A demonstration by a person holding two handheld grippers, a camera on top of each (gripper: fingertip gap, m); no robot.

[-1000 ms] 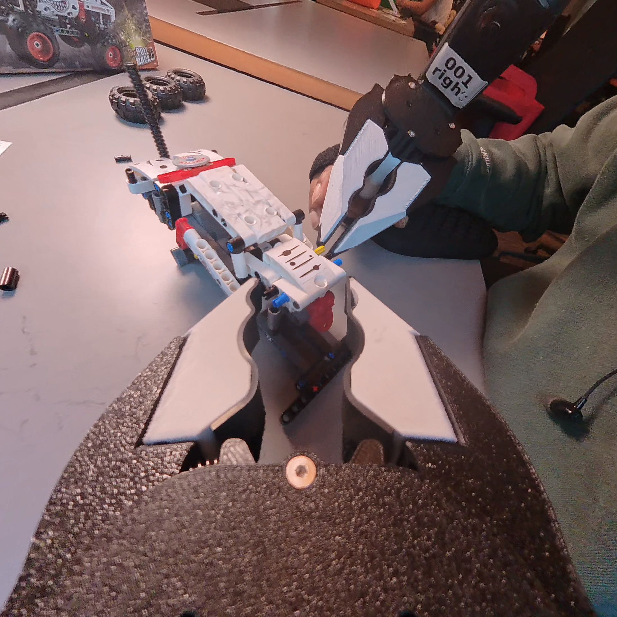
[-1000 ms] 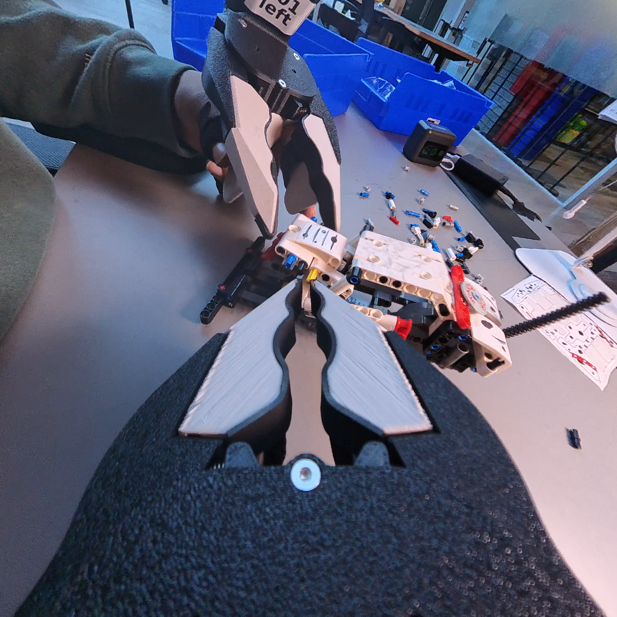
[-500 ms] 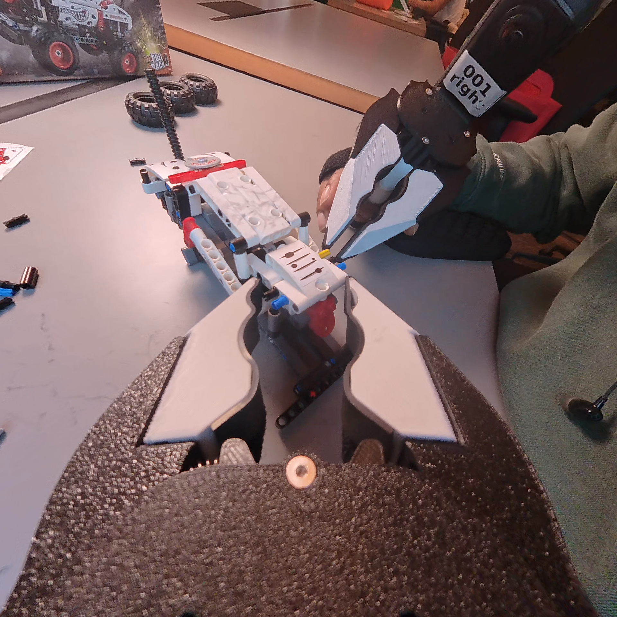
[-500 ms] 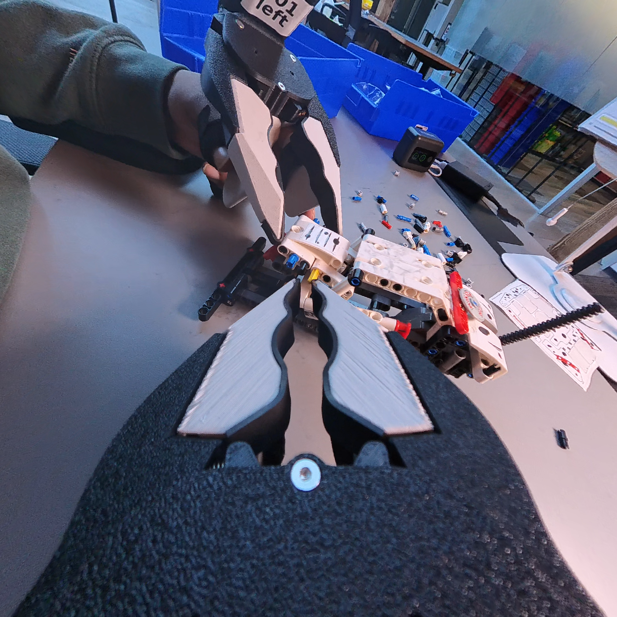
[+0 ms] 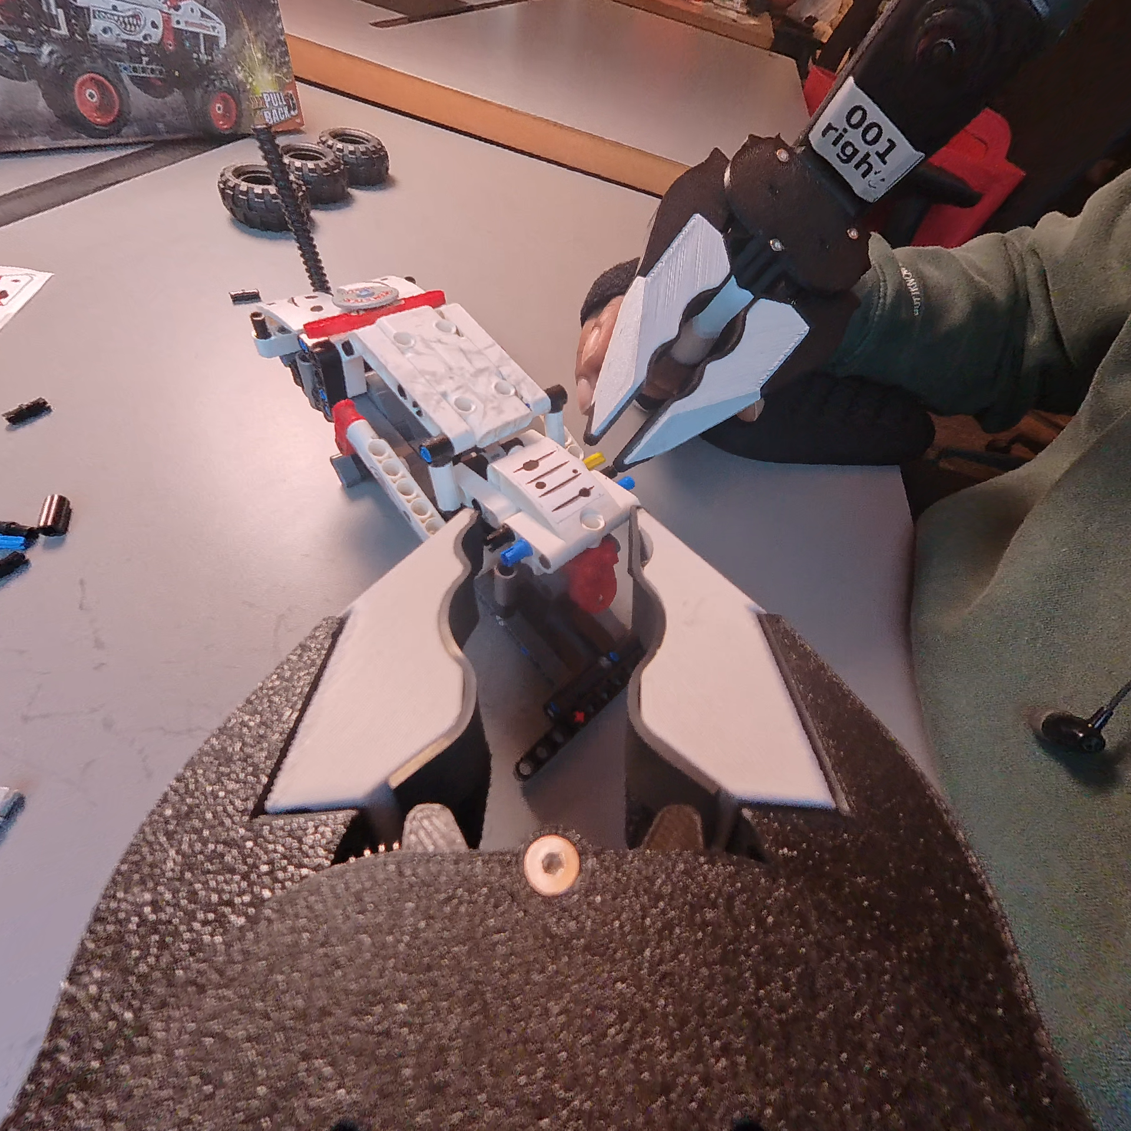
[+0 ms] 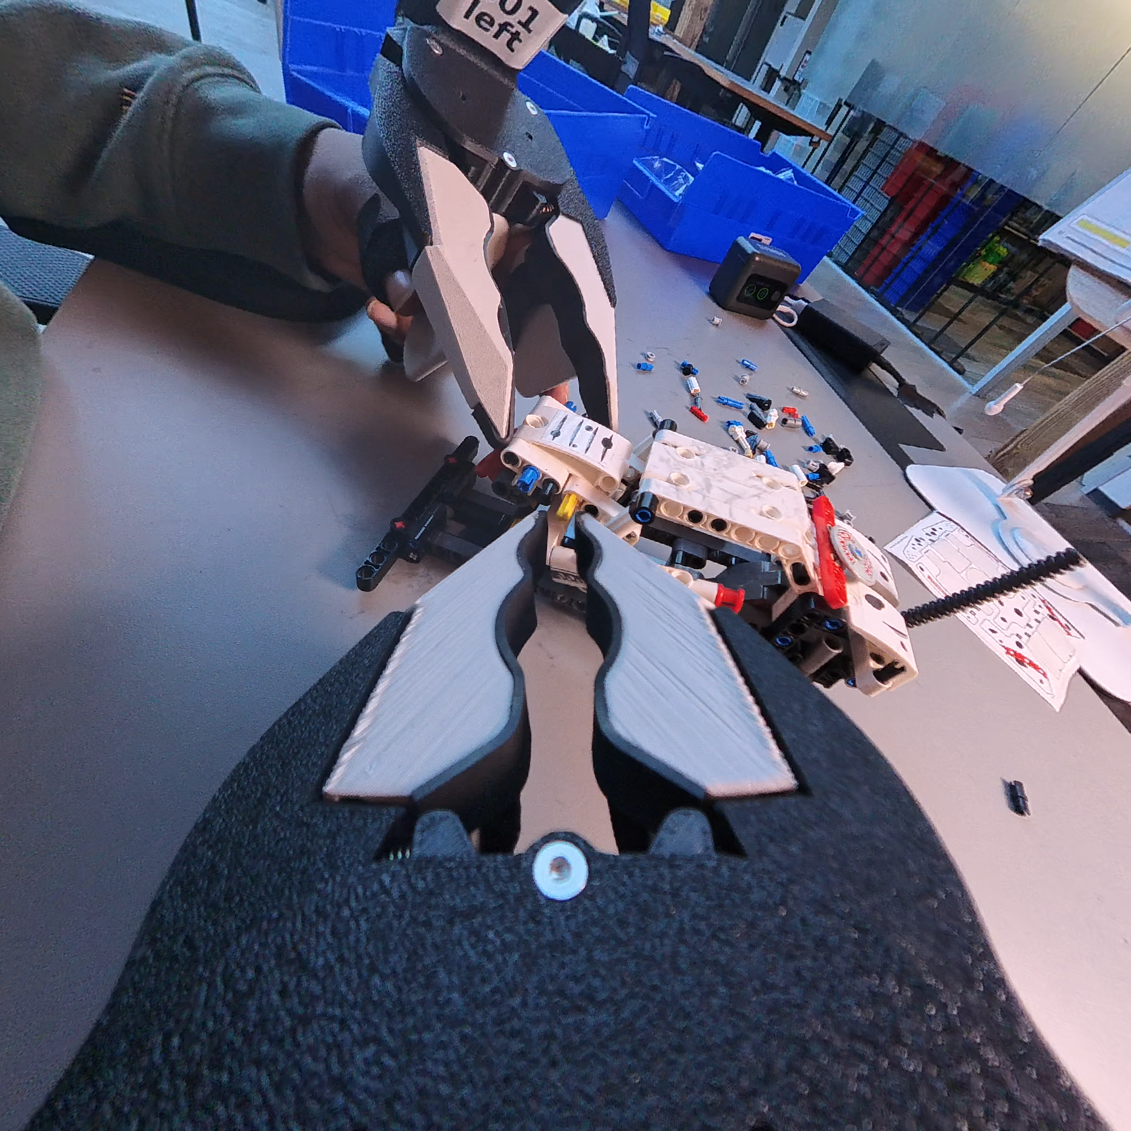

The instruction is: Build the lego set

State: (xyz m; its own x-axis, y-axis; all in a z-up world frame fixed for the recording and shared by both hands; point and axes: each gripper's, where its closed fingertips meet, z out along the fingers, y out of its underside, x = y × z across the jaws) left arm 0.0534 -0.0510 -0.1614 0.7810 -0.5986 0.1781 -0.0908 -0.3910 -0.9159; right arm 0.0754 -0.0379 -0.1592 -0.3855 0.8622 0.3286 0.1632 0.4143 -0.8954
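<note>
The truck body (image 5: 428, 398) lies on the grey worktop (image 5: 153, 612) near the person's side of it, and it looks to me somewhere past halfway: white panels on top, a red bar across the far end, a black ribbed antenna (image 5: 287, 202) sticking up, and a black beam (image 5: 578, 713) poking out of the near end. No wheels are on it yet; three black tyres (image 5: 306, 174) sit well apart beside the set's box (image 5: 141, 67), so the wheels at least are still to come. The left gripper (image 5: 554, 532) has its jaws spread about the width of the hood and set either side of the small white hood piece (image 5: 560, 486), apparently steadying the model, though I cannot tell whether the fingers actually press on it. The right gripper (image 6: 560, 520) is nearly closed, with a slim gap at the tips, right up against the model's side just under a yellow pin (image 6: 566, 505); whether a small black piece is pinched there I cannot make out. Seen from the right wrist, a scatter of loose pins (image 6: 753, 416) in blue, black and red lies beyond the model, a sticker sheet (image 6: 991, 606) off to one side, and blue bins (image 6: 734, 196) and a small black device (image 6: 756, 278) farther back. The two grippers crowd the same end of the model, which I'd guess leaves little room for fingertip work.
</note>
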